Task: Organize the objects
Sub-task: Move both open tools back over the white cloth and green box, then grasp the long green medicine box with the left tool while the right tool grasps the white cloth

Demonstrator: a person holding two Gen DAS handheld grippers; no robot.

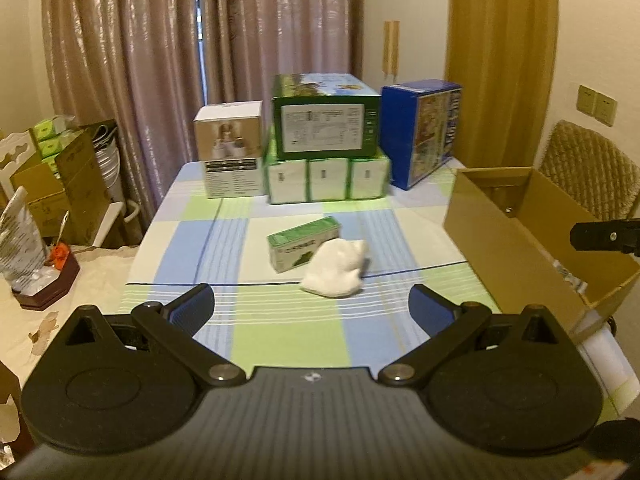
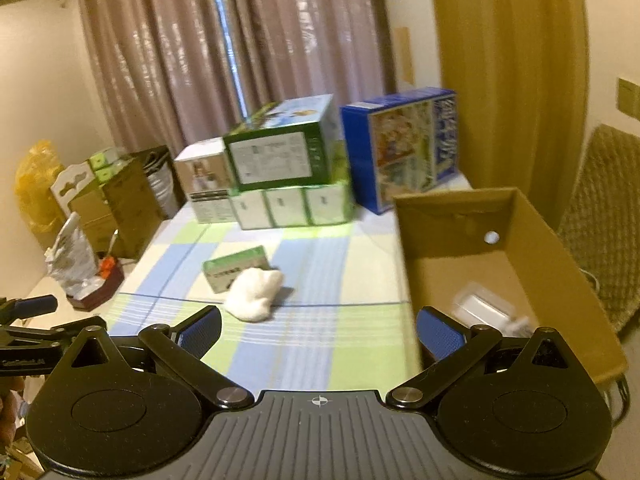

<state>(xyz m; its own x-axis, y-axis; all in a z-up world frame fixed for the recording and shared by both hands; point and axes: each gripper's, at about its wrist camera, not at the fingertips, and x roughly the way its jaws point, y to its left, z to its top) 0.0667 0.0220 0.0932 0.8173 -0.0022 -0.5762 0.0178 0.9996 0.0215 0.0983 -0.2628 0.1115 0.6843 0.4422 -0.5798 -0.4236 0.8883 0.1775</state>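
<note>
Left gripper (image 1: 311,307): your fingers are spread wide and hold nothing; they hover low in the frame over the tablecloth (image 1: 280,336).
Right gripper (image 2: 319,330): also spread and empty; its right finger sits in front of the carton (image 2: 560,272).
Green box (image 1: 303,248): a small rectangular pack, glossy green with a pale printed front, lying at centre frame in the left view. Its long axis runs from lower left to upper right, the printed face turned towards you.
White lump (image 1: 336,268): soft, crumpled, cloth-like or paper-like; I cannot tell which. It touches the green box's lower right end and partly covers it.
Carton: open brown cardboard, plain matte walls, at the right edge of the table; in the right view a pale, blurred item (image 2: 486,308) lies inside.
Tablecloth: checked blue, green and cream with thin stripes.
Stack (image 1: 326,140): larger printed boxes at the table's far end, upper centre.
</note>
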